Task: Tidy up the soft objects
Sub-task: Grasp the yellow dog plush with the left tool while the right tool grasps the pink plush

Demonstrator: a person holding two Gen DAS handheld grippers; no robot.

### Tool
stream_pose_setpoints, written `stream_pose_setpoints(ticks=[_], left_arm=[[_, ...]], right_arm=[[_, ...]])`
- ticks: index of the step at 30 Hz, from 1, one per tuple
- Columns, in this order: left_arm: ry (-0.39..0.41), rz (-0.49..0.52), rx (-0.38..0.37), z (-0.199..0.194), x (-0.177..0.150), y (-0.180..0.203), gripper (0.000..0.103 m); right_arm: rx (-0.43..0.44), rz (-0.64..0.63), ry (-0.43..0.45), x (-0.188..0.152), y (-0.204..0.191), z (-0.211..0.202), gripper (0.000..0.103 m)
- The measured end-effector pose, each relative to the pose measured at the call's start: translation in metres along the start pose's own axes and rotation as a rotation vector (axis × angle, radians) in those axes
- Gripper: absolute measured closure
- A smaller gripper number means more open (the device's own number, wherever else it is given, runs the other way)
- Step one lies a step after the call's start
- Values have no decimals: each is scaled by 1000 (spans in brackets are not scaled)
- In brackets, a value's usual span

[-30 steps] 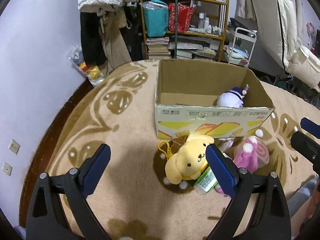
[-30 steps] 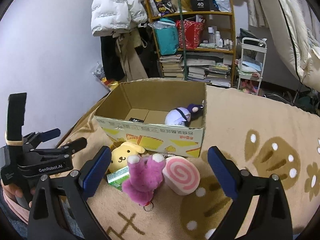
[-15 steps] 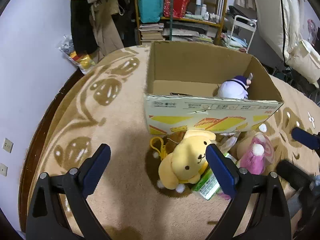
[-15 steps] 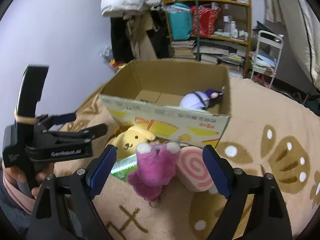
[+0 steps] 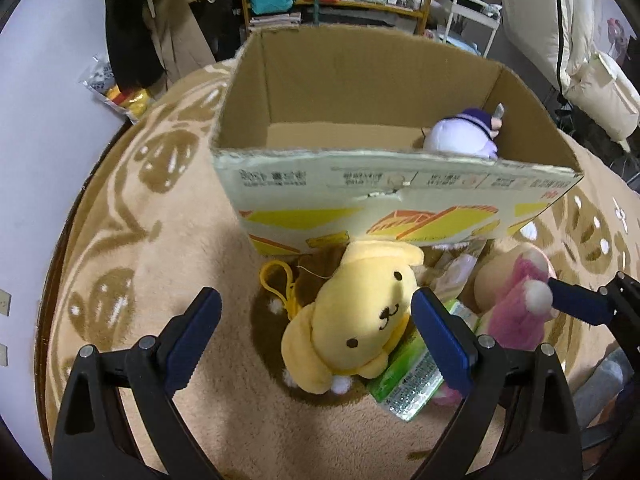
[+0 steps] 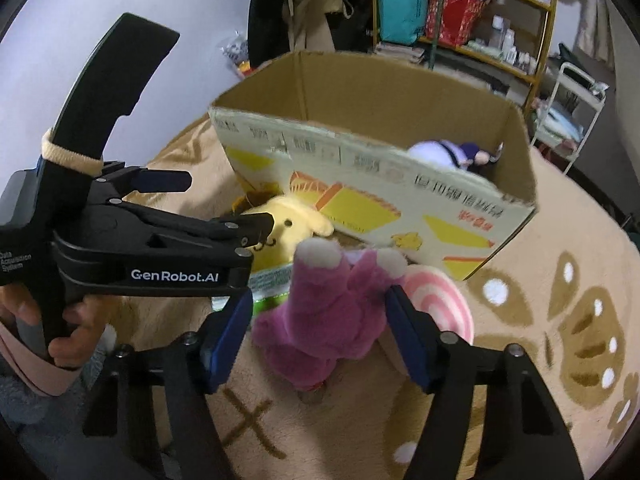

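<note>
Beige patterned carpet (image 5: pixel 168 240) carries an open cardboard box (image 5: pixel 360 196); before it, a fuzzy purple plush (image 6: pixel 332 312) is flanked by the right gripper (image 6: pixel 320 320), jaws closing, a round-faced yellow plush dog (image 5: pixel 360 320) by the left gripper (image 5: pixel 316 332), jaws apart.

Both views are lit by soft, warm indoor light from above, moderately bright and fairly even. A dark shadow pools on the rug (image 5: pixel 168 264) just beside the yellow plush (image 5: pixel 360 320), and the inside of the cardboard box (image 5: pixel 360 92) is dimmer than its printed front. No strong glare shows — only a mild sheen on the green packet (image 5: pixel 408 384). The fisheye lens bends straight lines hard, and black corners ring each frame. The right wrist view is softer — the box rim (image 6: pixel 360 136) and shelves (image 6: pixel 460 12) smear slightly with motion blur.
</note>
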State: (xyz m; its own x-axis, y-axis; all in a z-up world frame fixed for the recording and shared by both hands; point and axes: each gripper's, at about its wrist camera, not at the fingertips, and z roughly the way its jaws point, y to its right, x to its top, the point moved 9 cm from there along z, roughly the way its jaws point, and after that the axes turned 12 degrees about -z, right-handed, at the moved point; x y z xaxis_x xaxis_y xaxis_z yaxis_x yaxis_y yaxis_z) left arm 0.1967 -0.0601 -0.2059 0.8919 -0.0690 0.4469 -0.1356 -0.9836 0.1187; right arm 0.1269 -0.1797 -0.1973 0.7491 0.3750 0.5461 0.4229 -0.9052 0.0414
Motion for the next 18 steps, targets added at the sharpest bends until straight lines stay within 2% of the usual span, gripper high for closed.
stream_pose_setpoints(ticks=[8,12,18], left_arm=[[-97,-10,-51,24,-7,2,8],[-127,-14,-57,36,-10,-1,8],[-183,-89,-127,50,-14,-4,8]], right_arm=[[40,64,-23,-4,13,12,47],[55,74,-31,-5,15,16,47],[45,55,-42,-2,14,23,47]])
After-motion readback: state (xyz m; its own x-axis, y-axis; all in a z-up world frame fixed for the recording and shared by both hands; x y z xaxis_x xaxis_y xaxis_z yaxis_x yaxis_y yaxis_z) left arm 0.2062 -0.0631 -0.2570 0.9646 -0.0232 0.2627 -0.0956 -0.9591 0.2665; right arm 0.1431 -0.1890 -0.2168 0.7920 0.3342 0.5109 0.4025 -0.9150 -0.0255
